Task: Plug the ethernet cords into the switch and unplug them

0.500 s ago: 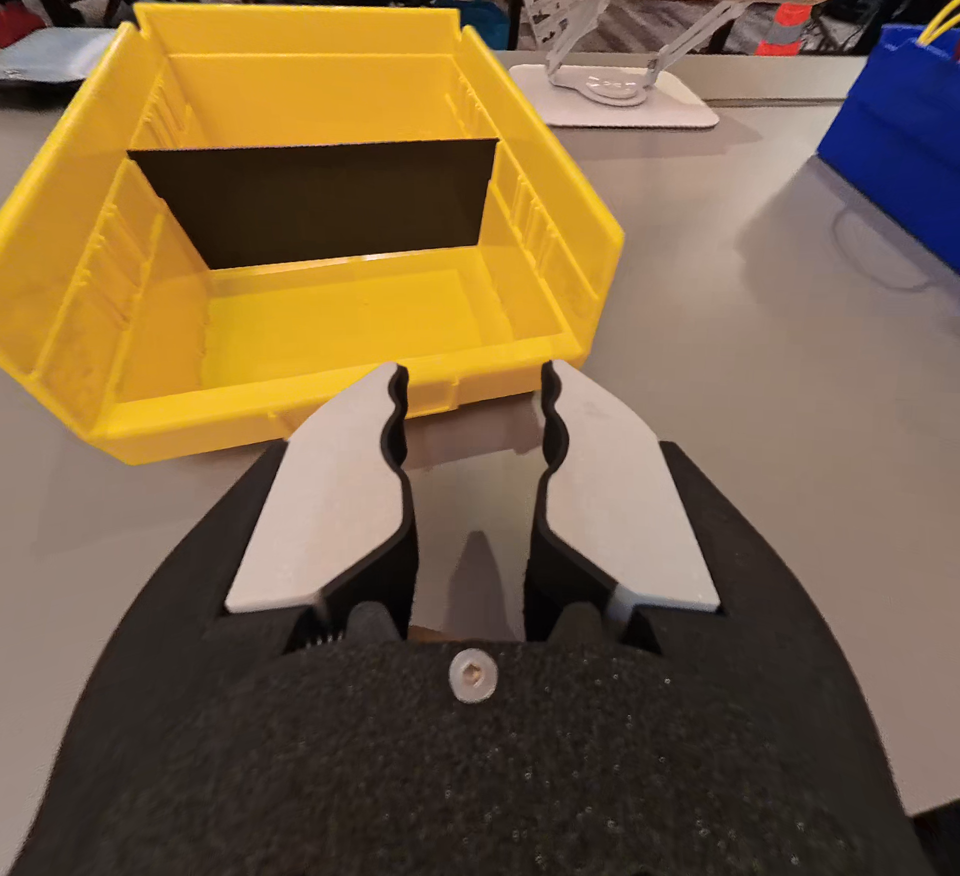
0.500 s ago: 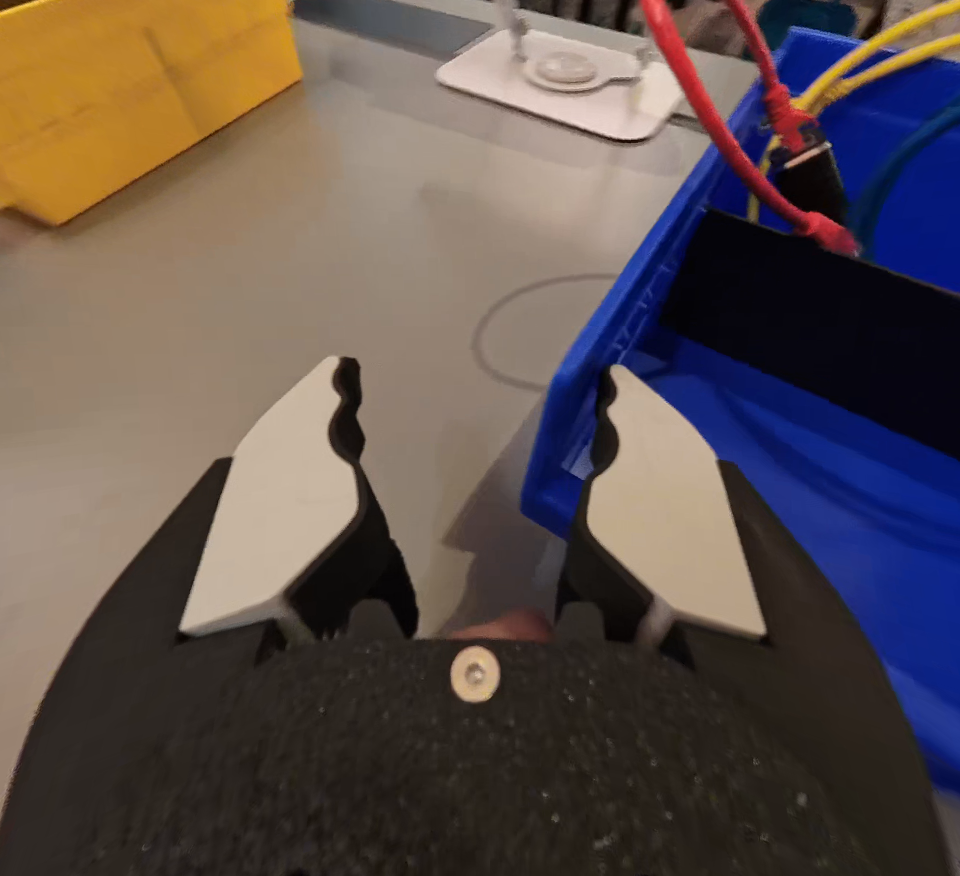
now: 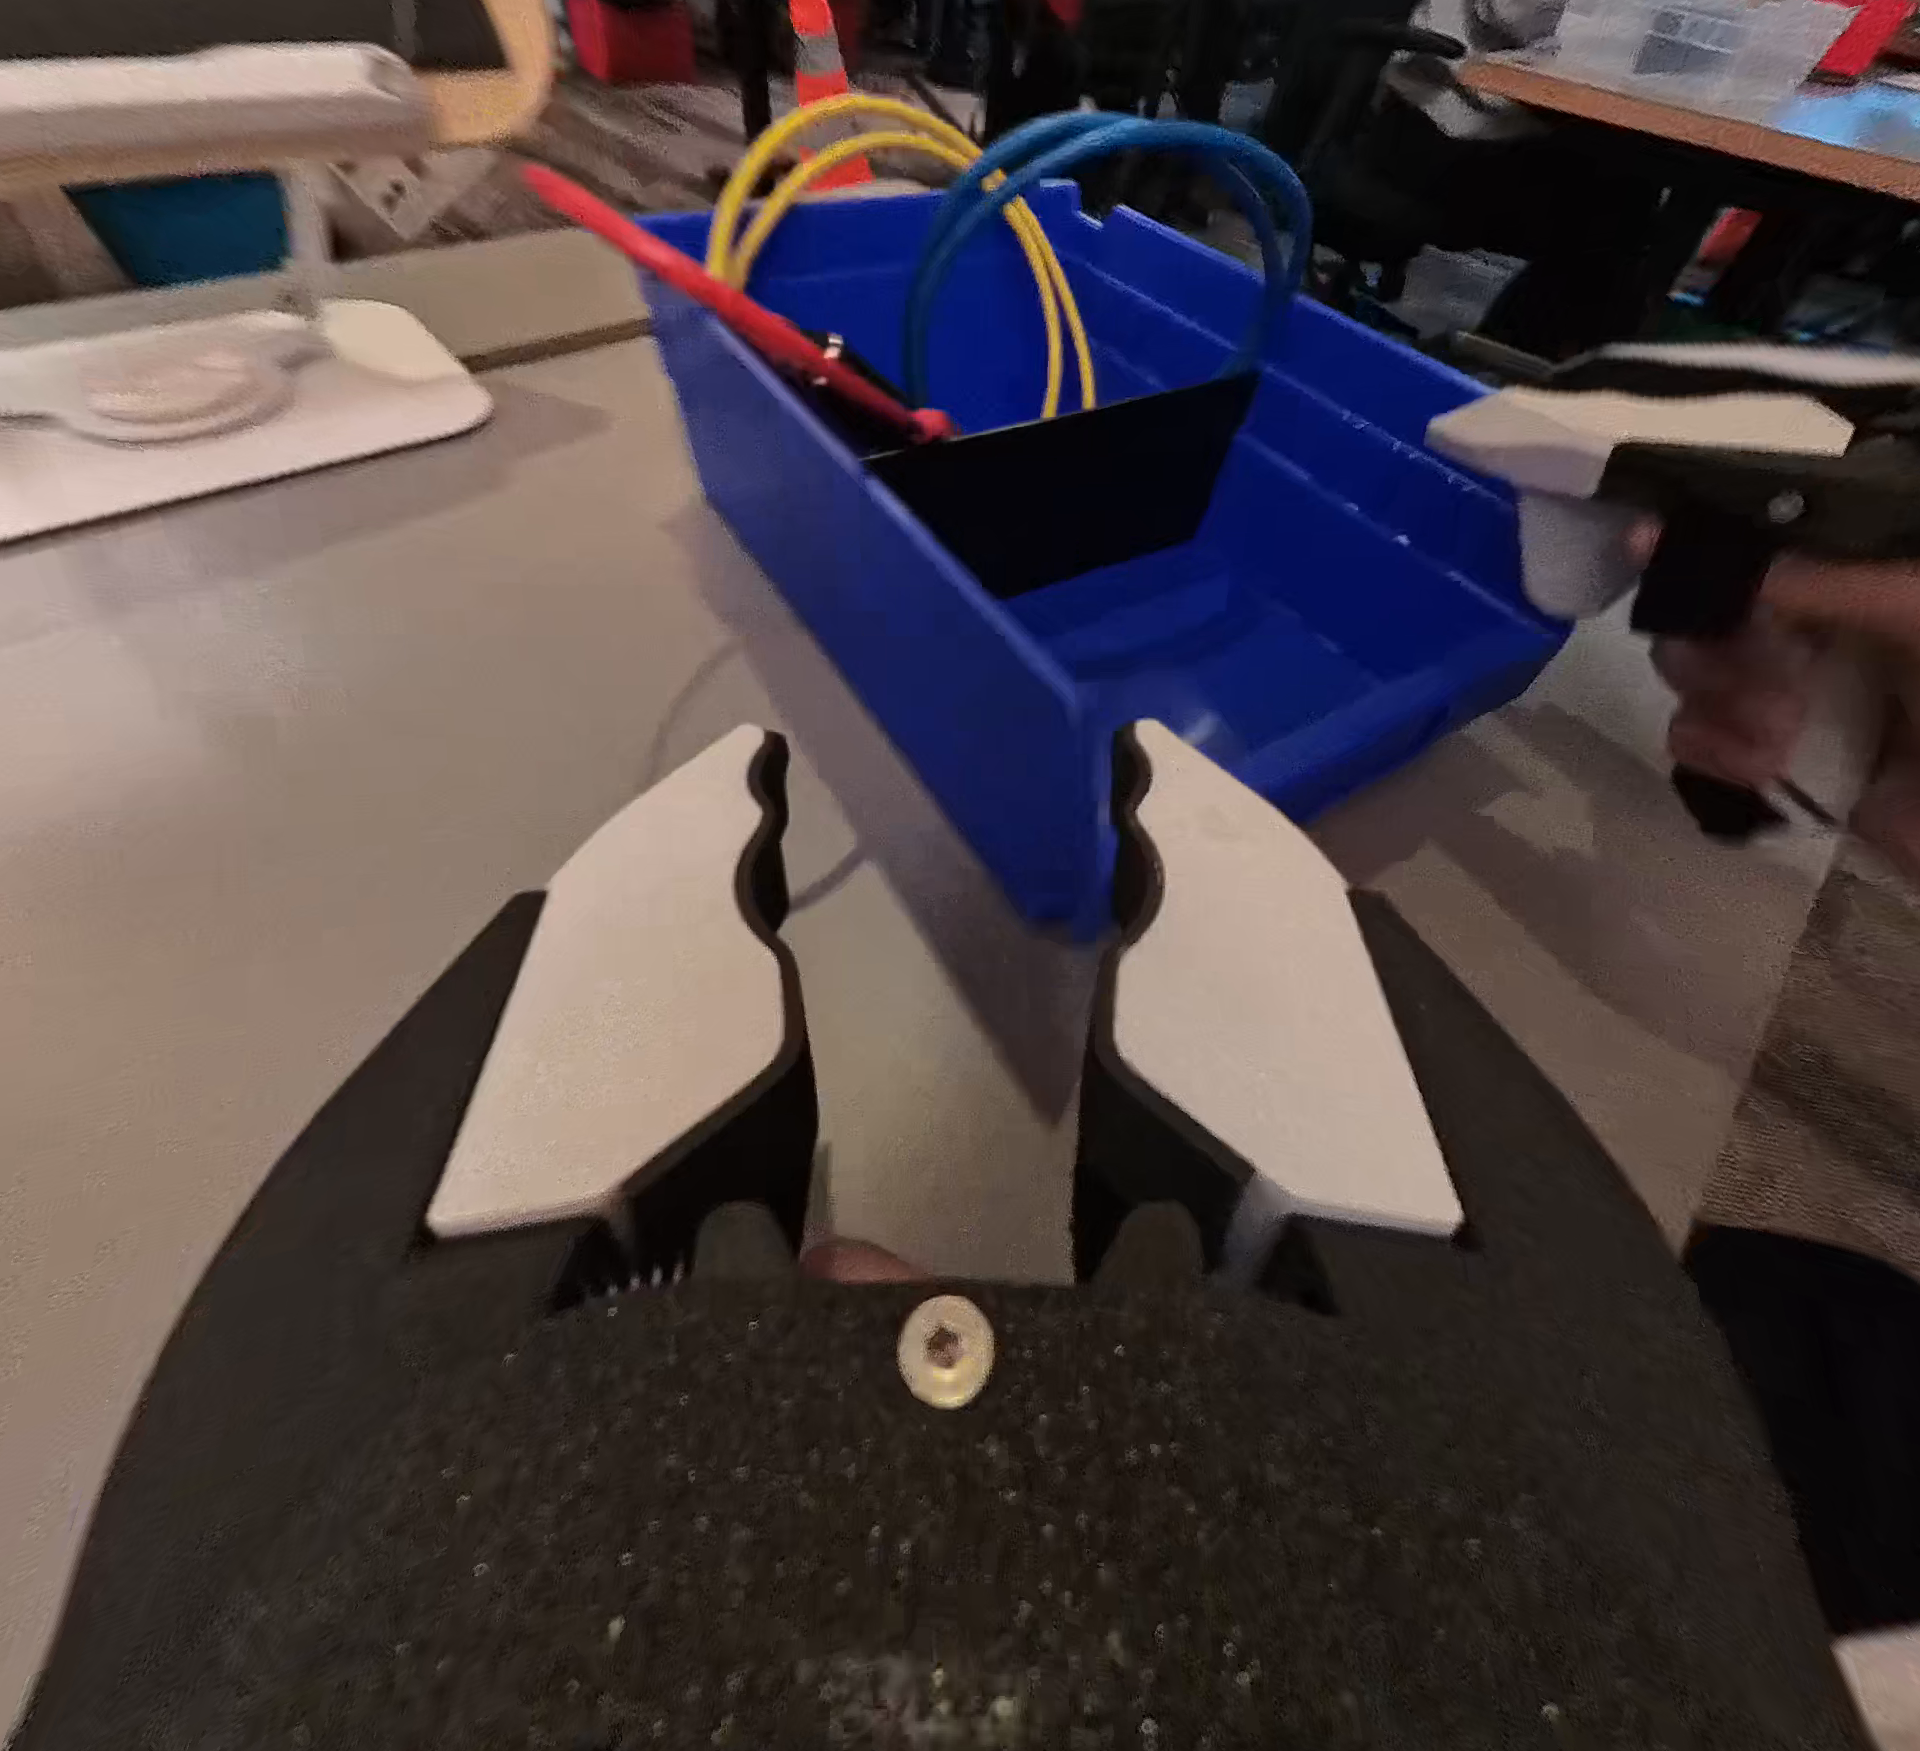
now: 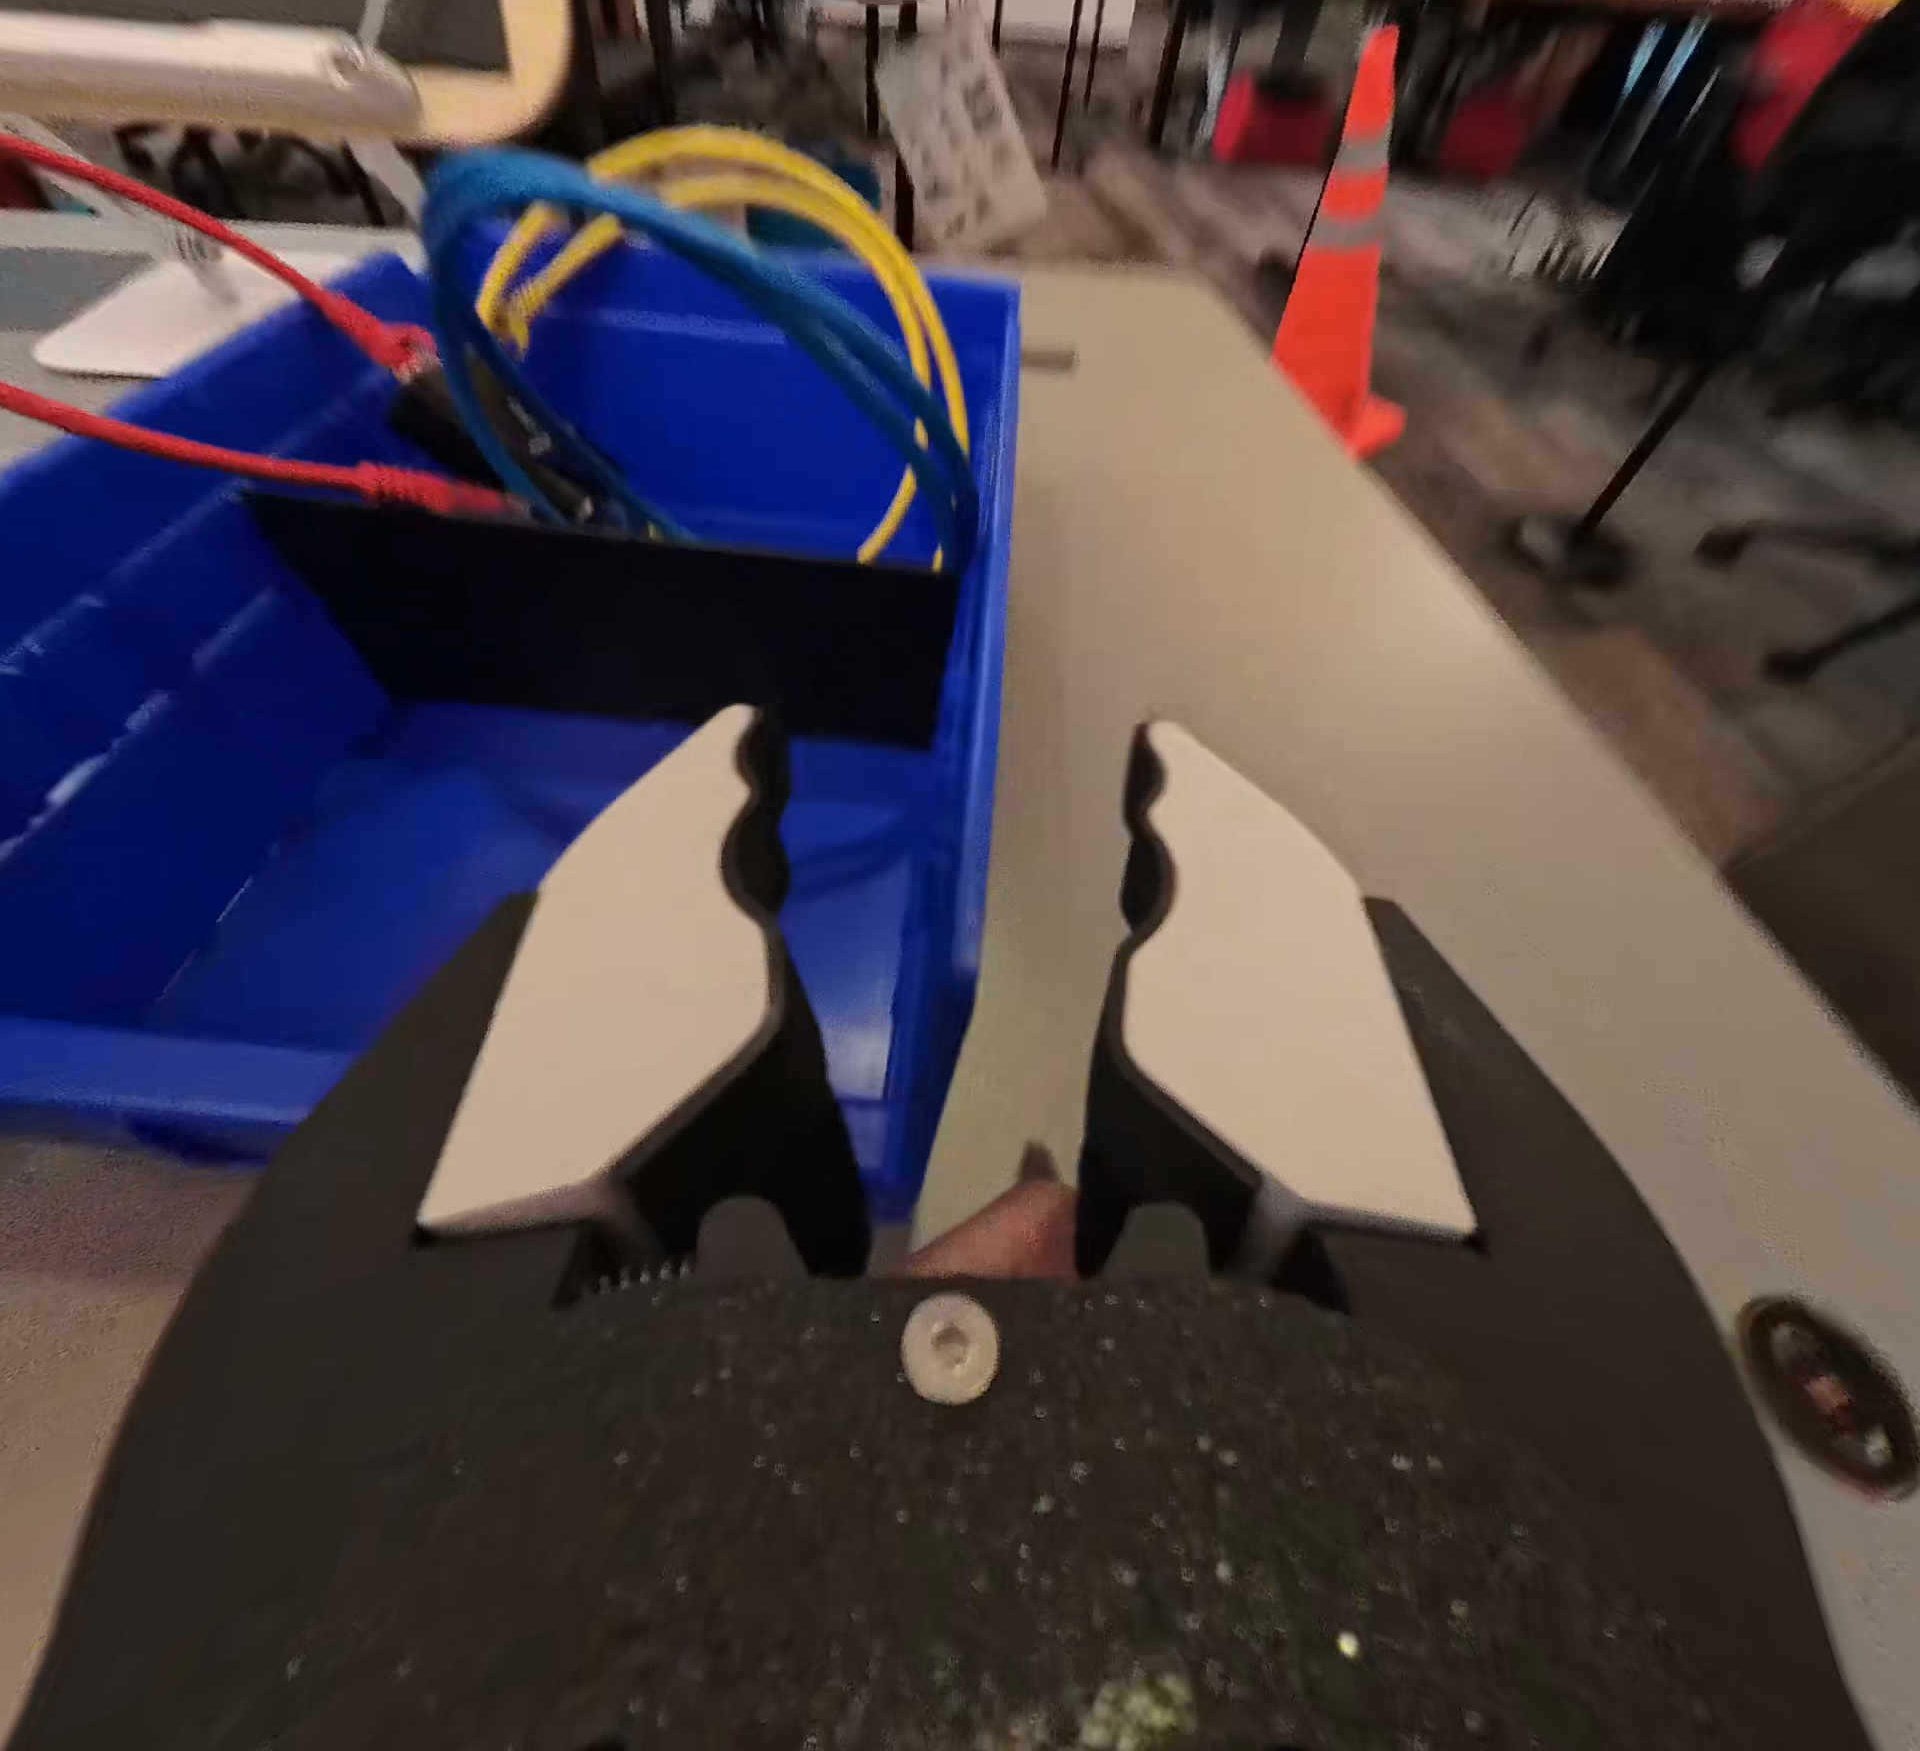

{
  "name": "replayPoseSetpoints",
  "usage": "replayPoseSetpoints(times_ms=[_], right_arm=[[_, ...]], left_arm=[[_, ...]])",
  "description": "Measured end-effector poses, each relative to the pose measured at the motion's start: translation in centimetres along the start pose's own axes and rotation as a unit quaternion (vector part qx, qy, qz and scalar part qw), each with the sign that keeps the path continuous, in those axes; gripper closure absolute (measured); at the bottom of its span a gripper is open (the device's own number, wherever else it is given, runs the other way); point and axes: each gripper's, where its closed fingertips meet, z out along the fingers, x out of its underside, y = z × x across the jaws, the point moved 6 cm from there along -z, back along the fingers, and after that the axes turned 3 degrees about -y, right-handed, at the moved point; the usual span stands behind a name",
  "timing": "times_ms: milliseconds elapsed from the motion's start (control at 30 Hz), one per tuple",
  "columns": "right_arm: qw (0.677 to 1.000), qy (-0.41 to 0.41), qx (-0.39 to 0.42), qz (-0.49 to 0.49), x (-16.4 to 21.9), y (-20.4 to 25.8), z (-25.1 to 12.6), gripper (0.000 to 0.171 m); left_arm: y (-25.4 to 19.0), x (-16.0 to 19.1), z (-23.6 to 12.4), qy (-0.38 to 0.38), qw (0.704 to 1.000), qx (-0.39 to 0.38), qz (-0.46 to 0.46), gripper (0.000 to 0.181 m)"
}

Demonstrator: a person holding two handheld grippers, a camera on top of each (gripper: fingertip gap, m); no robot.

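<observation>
My left gripper point(image 3: 945, 745) is wide open and holds nothing. It hangs over the grey table point(image 3: 312, 714), and its right finger sits just in front of the near corner of the blue bin point(image 3: 935, 662); I cannot tell if they touch.

My right gripper point(image 4: 951, 735) is wide open too, with nothing in it. Its left finger is over the open front part of the blue bin point(image 4: 208, 870), and its right finger is over the bare table point(image 4: 1247, 558). In the left wrist view I see my right gripper point(image 3: 1507, 444) from the side, up by the far side wall of the bin.

A black divider point(image 4: 623, 621) cuts the bin in two. Behind it are the cords: a red cord point(image 4: 208, 247), a blue cord point(image 4: 623, 226) and a yellow cord point(image 4: 831, 184), all looping up out of the bin. A dark box point(image 4: 457, 434) lies low among them, with the red cord's end right at it. The pictures are blurry there.
</observation>
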Motion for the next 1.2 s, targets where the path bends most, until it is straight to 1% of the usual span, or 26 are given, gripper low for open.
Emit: replayPoseSetpoints(times_ms=[67, 100, 133, 167, 233, 267, 367, 467, 533, 600, 767, 867, 900, 1000, 1033, 1067, 1133, 1167, 1200], right_arm=[[0.997, 0.051, -0.017, 0.051, 1.7, -0.2, 0.7, 0.123], [0.995, 0.050, -0.036, 0.082, 2.0, 0.0, 1.0, 0.131], [0.991, 0.046, -0.056, 0.113, 2.1, 0.1, 1.1, 0.146], [0.988, 0.048, -0.068, 0.132, 2.1, 0.3, 1.2, 0.153], [0.990, 0.049, -0.054, 0.124, 2.0, 0.3, 1.4, 0.159], [0.990, 0.056, -0.048, 0.116, 1.9, 0.3, 1.4, 0.165], [0.992, 0.064, -0.032, 0.101, 1.7, 1.4, 1.7, 0.166], [0.995, 0.047, -0.035, 0.076, 0.9, 4.0, 1.5, 0.167], [0.996, 0.029, -0.053, 0.061, -0.1, 6.3, 1.4, 0.167], [0.994, 0.022, -0.088, 0.055, -0.9, 9.2, 1.7, 0.167], [0.983, 0.041, -0.173, 0.037, -1.3, 17.8, 2.7, 0.167], [0.979, 0.060, -0.193, 0.031, -0.8, 21.1, 3.4, 0.167], [0.978, 0.072, -0.194, 0.032, -0.4, 21.7, 3.6, 0.166], [0.978, 0.068, -0.195, 0.042, -0.2, 22.0, 3.5, 0.164], [0.977, 0.069, -0.198, 0.038, -0.2, 21.8, 3.3, 0.162], [0.975, 0.068, -0.211, 0.036, -0.2, 21.6, 3.1, 0.161], [0.968, 0.054, -0.239, 0.045, -0.8, 20.7, 1.9, 0.151], [0.966, 0.050, -0.248, 0.047, -1.1, 20.1, 1.2, 0.152], [0.965, 0.047, -0.253, 0.045, -1.2, 19.4, 0.5, 0.147]], left_arm=[[-1.1, 0.0, 3.4, 0.025, 1.000, -0.001, -0.011, 0.124], [-1.4, 0.2, 4.8, 0.044, 0.999, -0.011, -0.022, 0.128], [-1.6, 0.5, 6.0, 0.066, 0.997, -0.015, -0.041, 0.134], [-1.5, 0.7, 6.7, 0.083, 0.994, -0.033, -0.064, 0.139], [-0.7, 0.6, 7.3, 0.084, 0.990, -0.072, -0.083, 0.153], [-0.3, 0.5, 7.4, 0.088, 0.989, -0.086, -0.076, 0.158], [0.8, 0.4, 6.9, 0.086, 0.986, -0.131, -0.055, 0.172], [2.6, 0.3, 4.7, 0.063, 0.983, -0.162, -0.054, 0.175], [4.0, 0.1, 2.3, 0.048, 0.980, -0.189, -0.050, 0.175], [5.8, 0.1, -0.6, 0.043, 0.973, -0.221, -0.048, 0.175], [11.0, 1.5, -7.0, 0.063, 0.949, -0.299, -0.075, 0.176], [13.2, 2.7, -8.7, 0.080, 0.942, -0.313, -0.092, 0.175], [13.7, 3.1, -8.8, 0.087, 0.943, -0.306, -0.095, 0.175], [13.9, 3.0, -9.0, 0.093, 0.957, -0.263, -0.084, 0.167], [13.5, 2.8, -9.3, 0.091, 0.964, -0.233, -0.089, 0.159], [13.1, 2.3, -10.1, 0.069, 0.970, -0.204, -0.109, 0.152], [12.6, 0.8, -13.3, 0.002, 0.974, -0.160, -0.160, 0.146], [13.4, 0.6, -15.5, -0.008, 0.968, -0.175, -0.179, 0.146], [14.9, 0.8, -18.0, -0.011, 0.959, -0.212, -0.189, 0.143]])
